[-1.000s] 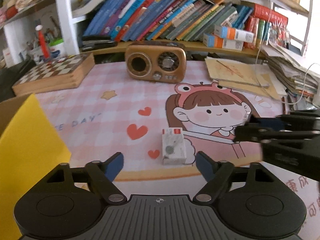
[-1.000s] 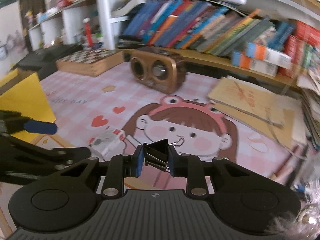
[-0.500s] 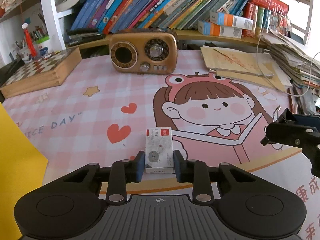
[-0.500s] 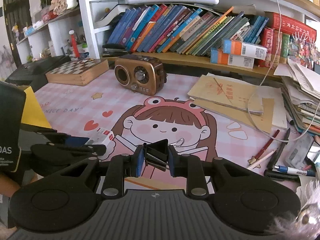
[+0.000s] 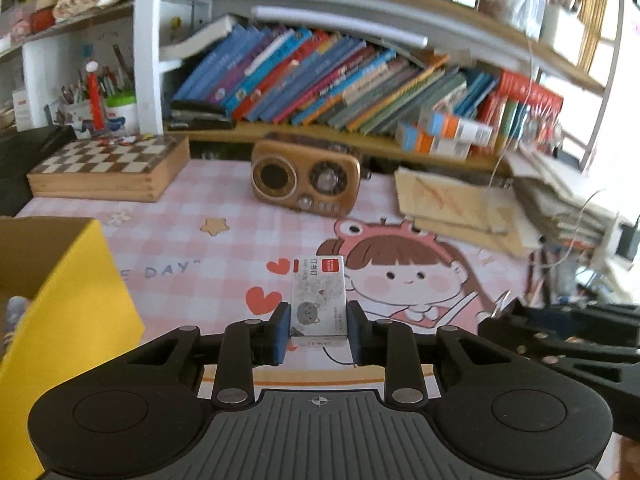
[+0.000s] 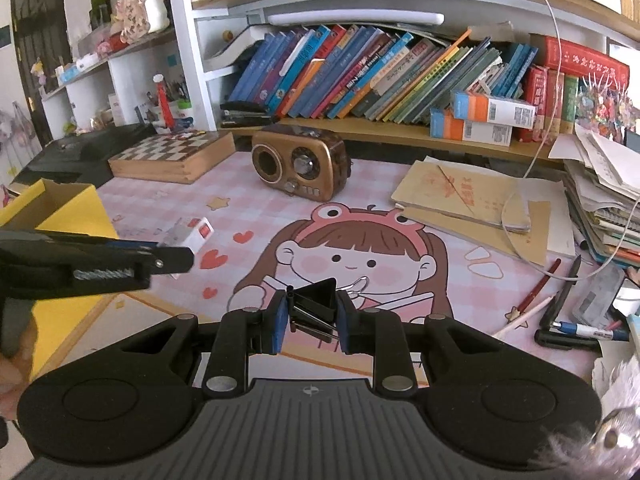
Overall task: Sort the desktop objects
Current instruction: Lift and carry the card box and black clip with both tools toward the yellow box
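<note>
Yellow box [image 5: 76,296] at far left, landmark. Right of it: left hand-held gripper [image 5: 318,330] clamped on small staple box [image 5: 319,300], lifted off desk [image 5: 200,220]; probably light, stiff cardboard, best pinched on long sides. Further right: right hand-held gripper [image 6: 310,326] closed on black binder clip [image 6: 316,304]; likely hard, slick, springy; grip on flat sides.

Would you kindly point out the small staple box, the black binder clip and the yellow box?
small staple box [image 5: 319,296], left wrist view, its grey printed face.
black binder clip [image 6: 318,294], right wrist view, its black triangular body.
yellow box [image 5: 80,300], left wrist view, its outer wall.
</note>
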